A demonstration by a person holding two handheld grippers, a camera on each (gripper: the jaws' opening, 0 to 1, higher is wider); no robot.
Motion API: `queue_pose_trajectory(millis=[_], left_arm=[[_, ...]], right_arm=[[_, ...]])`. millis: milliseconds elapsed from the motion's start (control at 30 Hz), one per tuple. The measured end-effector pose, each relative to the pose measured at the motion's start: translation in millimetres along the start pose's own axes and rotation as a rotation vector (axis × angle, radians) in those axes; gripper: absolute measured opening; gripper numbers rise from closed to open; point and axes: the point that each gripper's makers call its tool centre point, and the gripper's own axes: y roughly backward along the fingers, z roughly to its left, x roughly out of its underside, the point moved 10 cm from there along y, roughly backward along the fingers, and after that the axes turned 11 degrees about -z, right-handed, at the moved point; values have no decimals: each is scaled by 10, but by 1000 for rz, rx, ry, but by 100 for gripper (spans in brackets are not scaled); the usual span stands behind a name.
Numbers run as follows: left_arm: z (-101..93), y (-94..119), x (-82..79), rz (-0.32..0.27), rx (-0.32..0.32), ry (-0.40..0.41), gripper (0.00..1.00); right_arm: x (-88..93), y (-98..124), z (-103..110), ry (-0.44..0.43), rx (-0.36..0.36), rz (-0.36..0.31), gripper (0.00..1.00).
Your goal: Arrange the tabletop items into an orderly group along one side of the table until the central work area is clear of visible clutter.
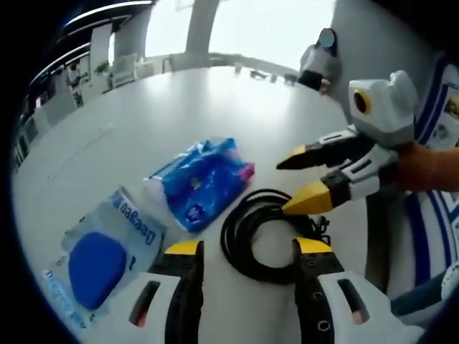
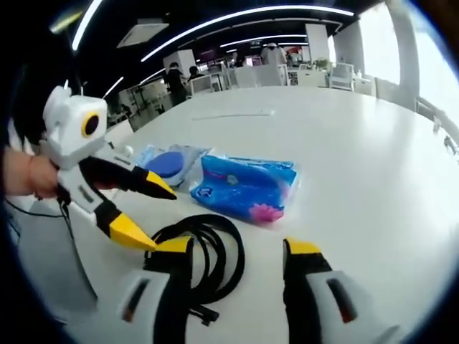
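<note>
Coiled black cable (image 1: 267, 236) lies just ahead of my left tongs (image 1: 247, 249), spread and empty, on the glossy white worktop (image 1: 215, 107). Right tongs (image 2: 233, 247) also gape. Left of the cable I see a crinkly blue packet (image 1: 201, 180), then a clear pouch (image 1: 107, 254) holding a blue rounded pad; the left gripper view adds a seated person (image 1: 319, 61) far off.

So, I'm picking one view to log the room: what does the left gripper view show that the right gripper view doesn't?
Left gripper view: a seated person at the table's far edge, bright windows. Right gripper view: ceiling light strips, distant desks. Shared: black cable, blue wipes pack, clear pouch, white table, the open left gripper and open right gripper.
</note>
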Motion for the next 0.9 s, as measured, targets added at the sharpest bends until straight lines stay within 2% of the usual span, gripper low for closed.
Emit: queue_pose_trajectory(millis=[433,900], left_arm=[[20,106,-61,-40,4,0,57],[62,269,-118,-93,-4,-5,62]], right_arm=[[-104,5,87,17,-28,-23,59],[-252,19,168,42,-48,-58,64]])
